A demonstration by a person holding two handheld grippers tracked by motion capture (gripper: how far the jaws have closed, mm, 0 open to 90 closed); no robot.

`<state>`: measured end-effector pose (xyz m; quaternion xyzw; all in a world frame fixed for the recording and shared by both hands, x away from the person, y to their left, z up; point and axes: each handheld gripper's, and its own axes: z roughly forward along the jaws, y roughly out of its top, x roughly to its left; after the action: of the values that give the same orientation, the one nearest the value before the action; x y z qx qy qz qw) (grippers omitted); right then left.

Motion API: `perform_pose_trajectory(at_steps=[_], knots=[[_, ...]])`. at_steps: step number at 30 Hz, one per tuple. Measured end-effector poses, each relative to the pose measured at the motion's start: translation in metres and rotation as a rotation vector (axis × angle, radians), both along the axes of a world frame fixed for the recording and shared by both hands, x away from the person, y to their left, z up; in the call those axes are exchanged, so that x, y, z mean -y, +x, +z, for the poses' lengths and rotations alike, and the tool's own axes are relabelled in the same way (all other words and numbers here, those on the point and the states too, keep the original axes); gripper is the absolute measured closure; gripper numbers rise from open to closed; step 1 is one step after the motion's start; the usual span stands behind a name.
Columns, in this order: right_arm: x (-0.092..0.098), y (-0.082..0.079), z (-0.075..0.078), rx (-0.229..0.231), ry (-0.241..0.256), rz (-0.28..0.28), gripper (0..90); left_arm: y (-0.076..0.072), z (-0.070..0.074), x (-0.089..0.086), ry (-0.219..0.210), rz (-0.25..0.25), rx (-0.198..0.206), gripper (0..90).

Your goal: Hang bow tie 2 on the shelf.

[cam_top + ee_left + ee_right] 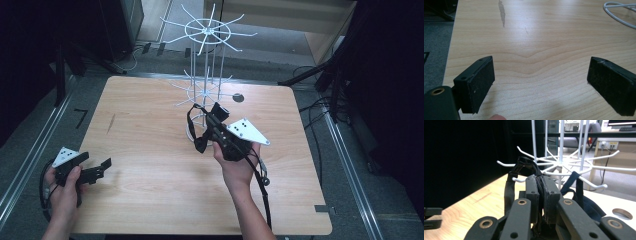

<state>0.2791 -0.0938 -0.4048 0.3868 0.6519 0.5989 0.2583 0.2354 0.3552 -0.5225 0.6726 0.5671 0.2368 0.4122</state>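
Observation:
A white wire rack (206, 32) with two tiers of hooked spokes stands at the table's middle back. My right gripper (212, 118) is shut on a black strapped fabric item (201, 143), held up beside the rack's lower tier (200, 91). In the right gripper view the jaws (541, 179) pinch the fabric, and a strap loop (510, 188) rises close to the lower spokes (560, 166); I cannot tell whether it touches a hook. My left gripper (104, 168) rests low over the table's front left, open with nothing between its fingers (541, 62).
The wooden table (150, 150) has a round hole (238, 97) right of the rack and a dark streak (502, 12) at the left. The rack's white base ring (619, 12) lies ahead of my left gripper. Cables and dark stands surround the table.

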Motion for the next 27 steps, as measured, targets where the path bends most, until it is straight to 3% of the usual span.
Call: perform_pose_trajectory(at_steps=[10, 17, 22, 27], knots=[[-0.001, 0.013, -0.013, -0.038, -0.012, -0.054, 85.7, 0.0, 0.0, 0.0, 0.0, -0.001, 0.0, 8.2], [0.004, 0.018, -0.024, -0.07, 0.02, -0.092, 84.0, 0.0, 0.0, 0.0, 0.0, -0.002, -0.002, 8.2], [0.009, 0.021, -0.036, -0.096, 0.022, -0.092, 73.9, 0.0, 0.0, 0.0, 0.002, -0.003, -0.003, 8.2], [0.016, 0.022, -0.046, -0.125, -0.022, -0.073, 57.5, 0.0, 0.0, 0.0, 0.001, -0.002, -0.003, 8.2]])
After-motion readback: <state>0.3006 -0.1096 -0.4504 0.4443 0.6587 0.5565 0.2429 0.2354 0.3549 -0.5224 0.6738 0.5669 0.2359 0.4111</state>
